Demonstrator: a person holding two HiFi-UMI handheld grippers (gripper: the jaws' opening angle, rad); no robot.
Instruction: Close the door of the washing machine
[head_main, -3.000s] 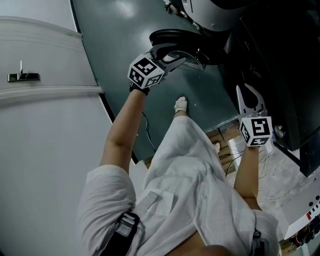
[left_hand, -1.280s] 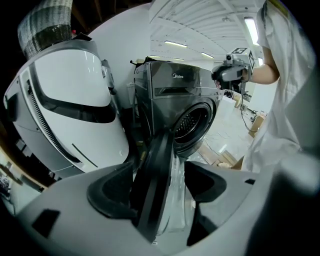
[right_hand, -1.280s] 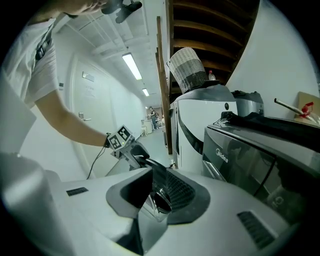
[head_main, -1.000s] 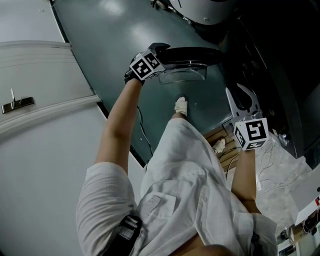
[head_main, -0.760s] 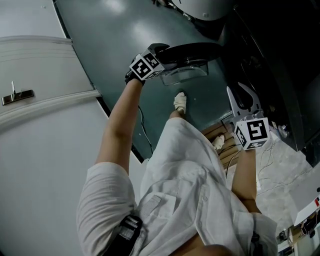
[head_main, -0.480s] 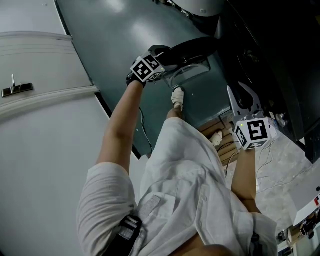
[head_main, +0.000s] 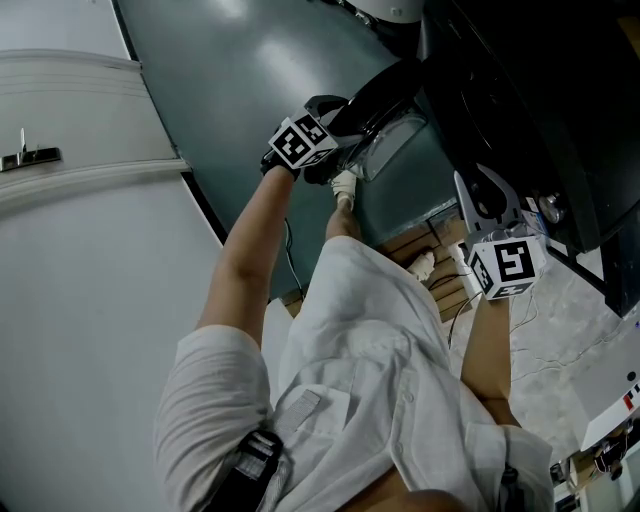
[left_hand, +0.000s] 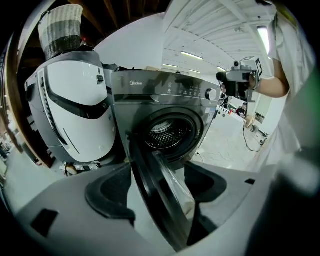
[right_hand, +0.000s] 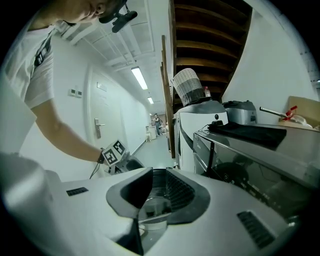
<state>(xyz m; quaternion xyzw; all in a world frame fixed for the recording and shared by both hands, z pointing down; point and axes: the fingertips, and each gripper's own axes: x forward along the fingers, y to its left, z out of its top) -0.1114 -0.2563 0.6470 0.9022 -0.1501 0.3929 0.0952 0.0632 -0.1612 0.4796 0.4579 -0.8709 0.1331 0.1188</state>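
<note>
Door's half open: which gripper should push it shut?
Left. The left gripper straddles the rim of the washing machine door; the right gripper hangs empty, off to the side.

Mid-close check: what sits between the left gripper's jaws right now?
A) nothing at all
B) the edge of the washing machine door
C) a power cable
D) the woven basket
B: in the left gripper view, the door, dark rim and glass bowl, stands edge-on between the spread jaws of the left gripper, with the drum uncovered behind it.
</note>
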